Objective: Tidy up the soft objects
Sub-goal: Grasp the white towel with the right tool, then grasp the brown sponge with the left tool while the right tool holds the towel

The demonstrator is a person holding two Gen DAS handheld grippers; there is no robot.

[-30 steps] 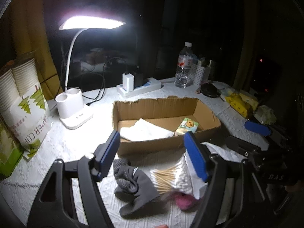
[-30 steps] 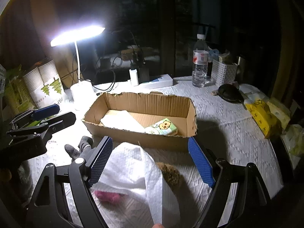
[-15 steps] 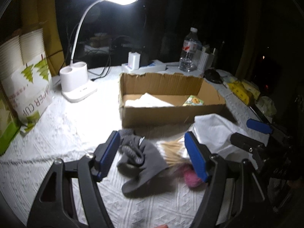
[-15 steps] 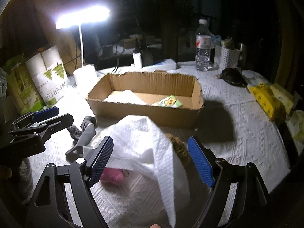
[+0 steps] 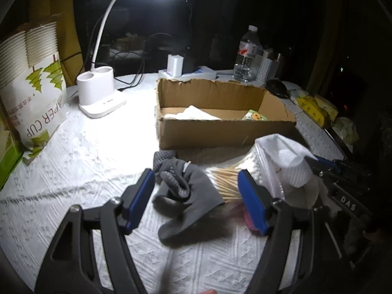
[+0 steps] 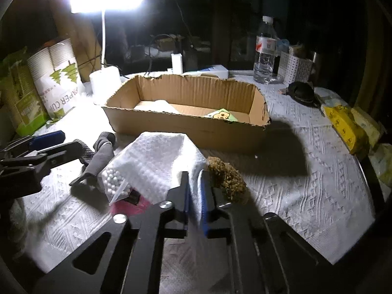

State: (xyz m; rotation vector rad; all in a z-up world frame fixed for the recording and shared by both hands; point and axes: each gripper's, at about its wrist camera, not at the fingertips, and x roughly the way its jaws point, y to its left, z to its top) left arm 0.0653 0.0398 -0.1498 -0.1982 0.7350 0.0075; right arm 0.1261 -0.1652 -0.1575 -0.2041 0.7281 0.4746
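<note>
A grey glove lies crumpled on the white tablecloth between the blue pads of my left gripper, which hangs open above it without touching. My right gripper is shut on a fold of the white paper towel; the towel drapes over a bag of cotton swabs and something pink. A brown fuzzy ball sits just right of the towel. Behind them stands the open cardboard box, holding a white tissue and a green packet.
A lit desk lamp and a paper-cup bag stand at the left. A power strip, water bottle and white basket line the back. Yellow packets lie at the right edge.
Both grippers have sunk toward the table. My right gripper's jaws closed from wide open onto the paper towel. The left gripper came down over the grey glove, still open.
</note>
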